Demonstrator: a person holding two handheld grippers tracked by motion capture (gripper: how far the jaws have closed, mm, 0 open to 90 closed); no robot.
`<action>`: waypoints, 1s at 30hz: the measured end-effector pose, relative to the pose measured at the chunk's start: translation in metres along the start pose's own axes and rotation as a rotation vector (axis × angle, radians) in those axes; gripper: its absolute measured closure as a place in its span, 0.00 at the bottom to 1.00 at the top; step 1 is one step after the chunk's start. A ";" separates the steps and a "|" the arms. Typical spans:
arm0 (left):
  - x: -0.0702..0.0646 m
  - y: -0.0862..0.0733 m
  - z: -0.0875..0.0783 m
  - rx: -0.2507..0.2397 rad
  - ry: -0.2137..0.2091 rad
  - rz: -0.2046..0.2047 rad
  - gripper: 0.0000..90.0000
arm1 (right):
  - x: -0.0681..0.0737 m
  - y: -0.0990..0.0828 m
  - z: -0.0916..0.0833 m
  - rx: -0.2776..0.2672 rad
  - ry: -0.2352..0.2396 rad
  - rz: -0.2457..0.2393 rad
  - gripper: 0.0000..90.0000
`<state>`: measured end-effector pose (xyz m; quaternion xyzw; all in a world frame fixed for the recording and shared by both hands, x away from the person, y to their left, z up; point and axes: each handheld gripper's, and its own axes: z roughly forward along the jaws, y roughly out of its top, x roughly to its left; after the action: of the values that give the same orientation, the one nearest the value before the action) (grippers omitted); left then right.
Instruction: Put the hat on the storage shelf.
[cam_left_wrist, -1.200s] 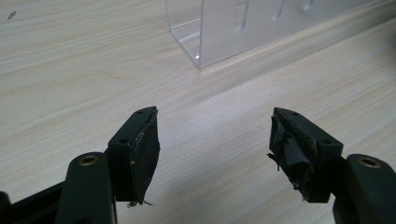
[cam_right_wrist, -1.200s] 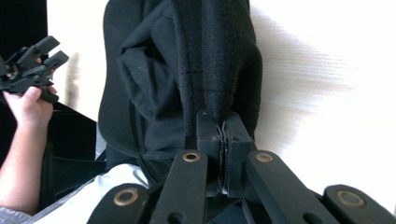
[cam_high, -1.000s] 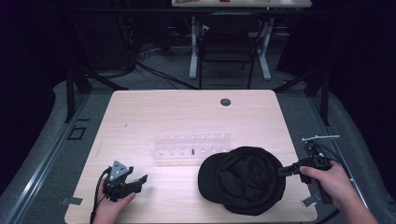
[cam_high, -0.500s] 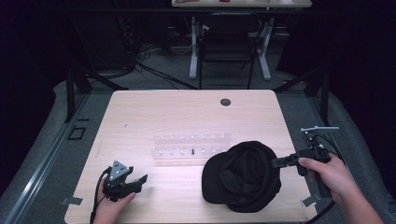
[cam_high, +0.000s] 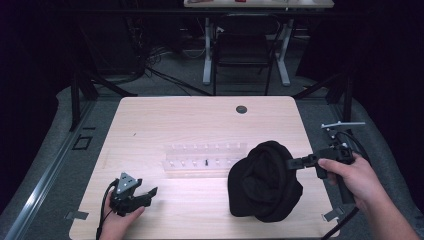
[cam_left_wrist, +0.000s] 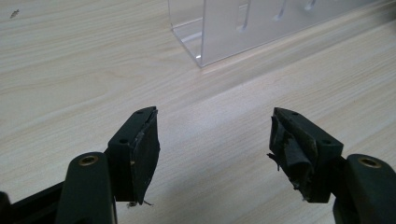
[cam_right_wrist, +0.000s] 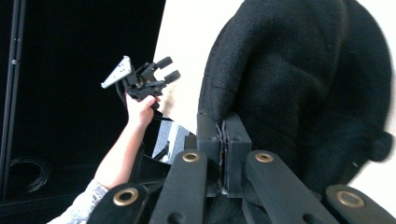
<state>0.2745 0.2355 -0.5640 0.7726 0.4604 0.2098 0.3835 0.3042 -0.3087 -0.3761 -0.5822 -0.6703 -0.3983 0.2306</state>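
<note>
I see the black cap (cam_high: 265, 181) at the lower right of the high view, bunched up and tipped on edge on the table (cam_high: 200, 117), its bulk standing up from the wood. My right gripper (cam_high: 291, 162) comes in from the right edge of that frame and has the cap's edge; in the right gripper view the two jaws are pressed flat together with a thin fold of the black fabric (cam_right_wrist: 299, 79) pinched between them.

Just left of the cap, in the middle of the high view, lies a clear plastic rack (cam_high: 205, 159), close to the cap; I cannot tell if they touch.

My left gripper (cam_high: 148, 194) rests low at the lower left of the frame, well apart from the cap. In the left gripper view its jaws stand wide apart with nothing between them, bare wood below and the rack's corner (cam_left_wrist: 205, 32) at the top.
</note>
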 end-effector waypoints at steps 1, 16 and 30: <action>0.000 0.000 0.000 0.000 -0.001 0.002 0.37 | 0.006 0.002 -0.003 -0.005 0.003 -0.014 0.98; -0.001 0.000 0.001 0.008 -0.003 0.008 0.37 | 0.021 0.011 -0.029 -0.083 -0.010 -0.027 0.98; -0.001 0.001 0.001 0.003 -0.005 0.007 0.37 | 0.039 0.026 -0.039 -0.139 0.003 -0.051 0.98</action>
<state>0.2753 0.2341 -0.5643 0.7754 0.4569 0.2086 0.3827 0.3147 -0.3173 -0.3167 -0.5790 -0.6552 -0.4505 0.1801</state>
